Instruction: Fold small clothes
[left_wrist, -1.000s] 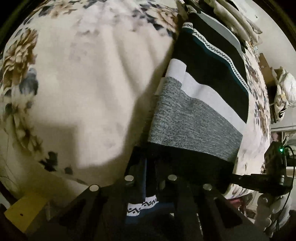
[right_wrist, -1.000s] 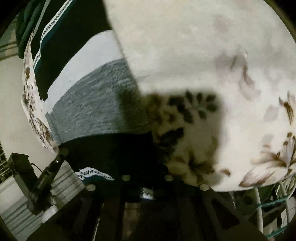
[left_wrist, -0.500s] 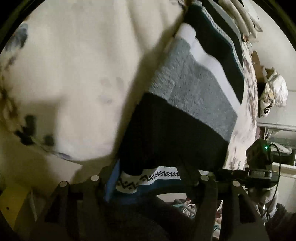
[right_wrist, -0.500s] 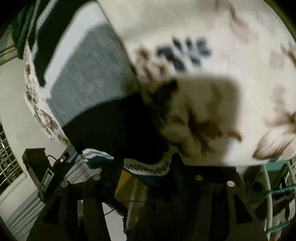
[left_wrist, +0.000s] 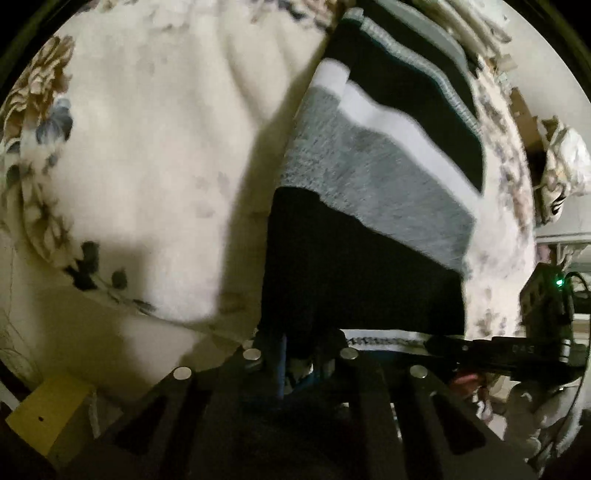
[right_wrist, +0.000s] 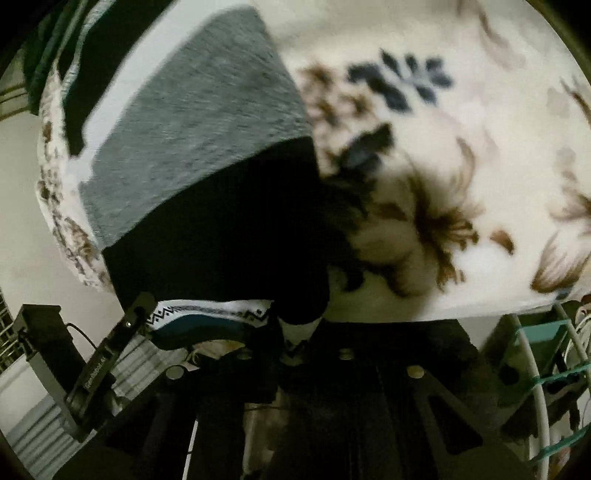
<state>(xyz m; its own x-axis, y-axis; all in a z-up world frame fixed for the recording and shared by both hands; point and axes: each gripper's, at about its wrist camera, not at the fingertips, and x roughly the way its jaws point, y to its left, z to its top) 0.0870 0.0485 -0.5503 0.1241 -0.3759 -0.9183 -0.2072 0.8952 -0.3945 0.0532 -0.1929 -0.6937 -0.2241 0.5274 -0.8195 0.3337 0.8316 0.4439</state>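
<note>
A striped knit garment (left_wrist: 376, 192) with black, grey and white bands lies on a cream floral blanket (left_wrist: 147, 147); its patterned hem hangs at the near edge. My left gripper (left_wrist: 299, 356) is shut on the garment's near left corner. My right gripper (right_wrist: 295, 354) is shut on the near right corner of the garment (right_wrist: 207, 155), where the zigzag hem (right_wrist: 207, 310) bunches up. The right gripper also shows in the left wrist view (left_wrist: 517, 354), and the left gripper in the right wrist view (right_wrist: 99, 369).
The blanket (right_wrist: 461, 129) covers the surface on both sides of the garment and drops off at the near edge. A yellow box (left_wrist: 48, 413) sits low left. White tubing and green cord (right_wrist: 546, 387) stand low right. More folded cloth (left_wrist: 476, 33) lies at the far end.
Both grippers were open half a second ago with the hem between their fingers; now both have closed on the near corners. The hem edge has lifted slightly.
</note>
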